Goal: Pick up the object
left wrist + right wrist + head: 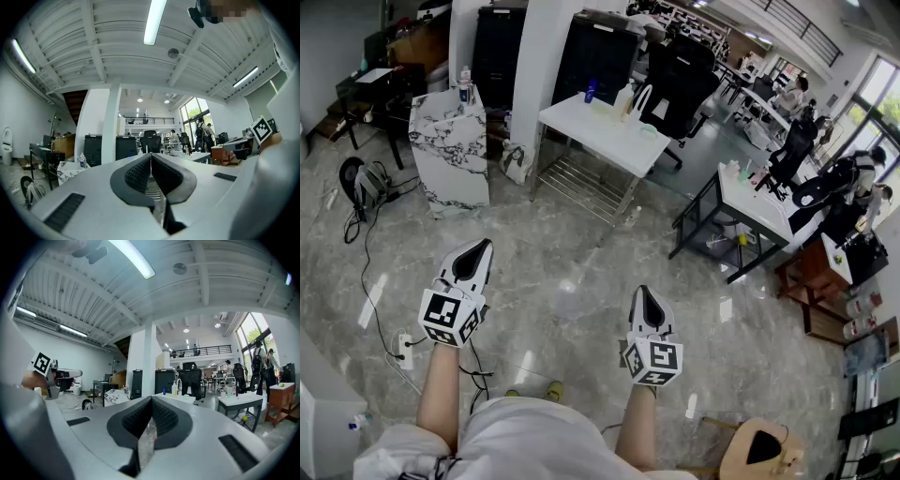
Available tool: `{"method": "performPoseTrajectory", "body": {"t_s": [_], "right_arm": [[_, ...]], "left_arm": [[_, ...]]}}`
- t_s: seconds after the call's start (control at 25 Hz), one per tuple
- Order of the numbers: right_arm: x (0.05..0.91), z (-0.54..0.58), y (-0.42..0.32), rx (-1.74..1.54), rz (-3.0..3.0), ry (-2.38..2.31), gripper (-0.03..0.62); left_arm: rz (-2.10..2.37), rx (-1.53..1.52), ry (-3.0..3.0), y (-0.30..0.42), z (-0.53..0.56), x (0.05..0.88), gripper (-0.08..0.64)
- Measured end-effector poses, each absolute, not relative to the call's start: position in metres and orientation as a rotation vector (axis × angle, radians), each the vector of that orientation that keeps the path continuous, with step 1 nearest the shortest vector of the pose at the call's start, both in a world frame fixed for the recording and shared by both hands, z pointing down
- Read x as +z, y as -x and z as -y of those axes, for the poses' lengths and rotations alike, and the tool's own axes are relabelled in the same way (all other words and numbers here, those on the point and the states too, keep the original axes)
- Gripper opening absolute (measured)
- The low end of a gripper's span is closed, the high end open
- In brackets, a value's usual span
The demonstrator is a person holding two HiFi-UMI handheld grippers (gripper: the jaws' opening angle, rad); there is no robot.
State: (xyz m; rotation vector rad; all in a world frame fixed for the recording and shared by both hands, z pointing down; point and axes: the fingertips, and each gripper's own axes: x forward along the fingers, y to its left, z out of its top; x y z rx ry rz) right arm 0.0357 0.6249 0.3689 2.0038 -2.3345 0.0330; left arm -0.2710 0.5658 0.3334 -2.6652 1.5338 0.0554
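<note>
Polished grey stone floor (572, 281) filled the middle of a large open office, and the person stood on it with both arms held forward. The left gripper (478, 246) (151, 157) had its jaws pressed together tip to tip, and the right gripper (645, 292) (151, 401) likewise had its jaws together on nothing. Both were over bare floor, well apart from the furniture. Ahead stood a white bench (581, 127) carrying a blue bottle (591, 91) and a pump bottle (624, 100), with a black office chair (680, 80) behind it. A marble-patterned cabinet (448, 150) stood to its left. Which object the task meant could not be told.
</note>
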Motion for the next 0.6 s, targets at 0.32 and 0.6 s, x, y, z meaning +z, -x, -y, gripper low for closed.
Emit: {"method": "performPoseTrajectory", "body": {"t_s": [0.32,0.6], "right_arm": [[0.370,-0.631,-0.028,0.019,2.348,-1.978,0.006],[0.361,-0.629,-0.025,-0.025,2.367,-1.970,0.006]], "left_arm": [[-1.520,0.055,2.668,0.267,-0.575,0.336,0.021],[-1.505,0.053,2.667,0.263,-0.575,0.331,0.021]]}}
